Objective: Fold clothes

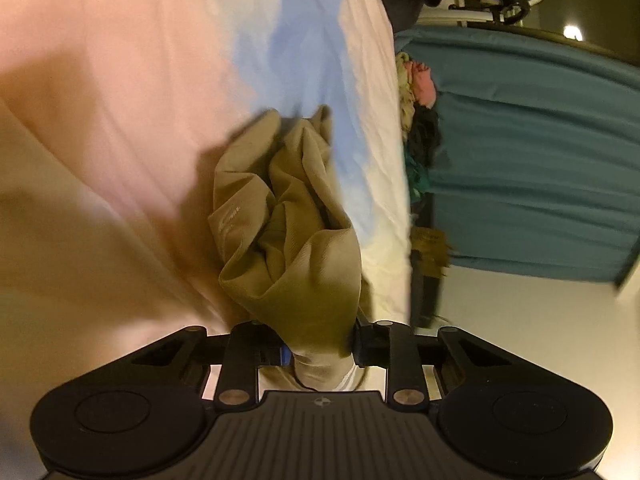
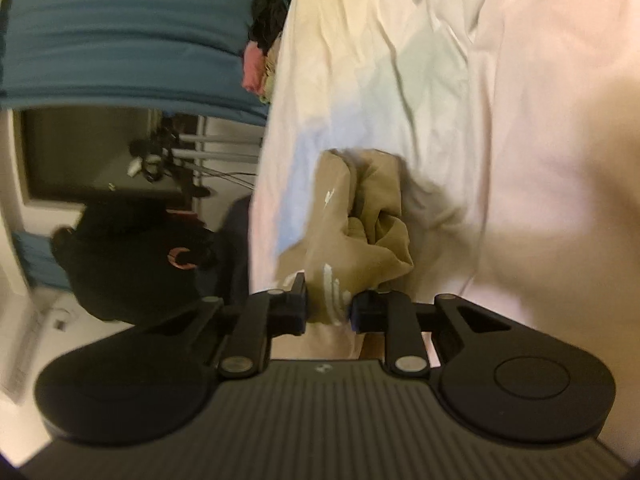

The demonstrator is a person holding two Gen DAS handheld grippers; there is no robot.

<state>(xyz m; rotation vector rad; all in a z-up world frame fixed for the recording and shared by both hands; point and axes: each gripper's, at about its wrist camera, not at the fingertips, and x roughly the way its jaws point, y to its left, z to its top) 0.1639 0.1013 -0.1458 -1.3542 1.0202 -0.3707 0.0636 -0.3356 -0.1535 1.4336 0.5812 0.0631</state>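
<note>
A crumpled tan garment (image 1: 288,216) with white stripes hangs bunched over the pale bedsheet (image 1: 120,120). My left gripper (image 1: 320,344) is shut on one bunched end of it, the cloth squeezed between the black pads. In the right wrist view the same tan garment (image 2: 368,220) trails away from my right gripper (image 2: 329,308), which is shut on a striped edge of the cloth. Both views are rolled sideways.
The sheet (image 2: 440,80) has pink, white and blue patches. A heap of mixed clothes (image 1: 416,120) lies at the bed's edge beside a teal curtain (image 1: 540,160). A dark shape (image 2: 132,264) and furniture stand beyond the bed.
</note>
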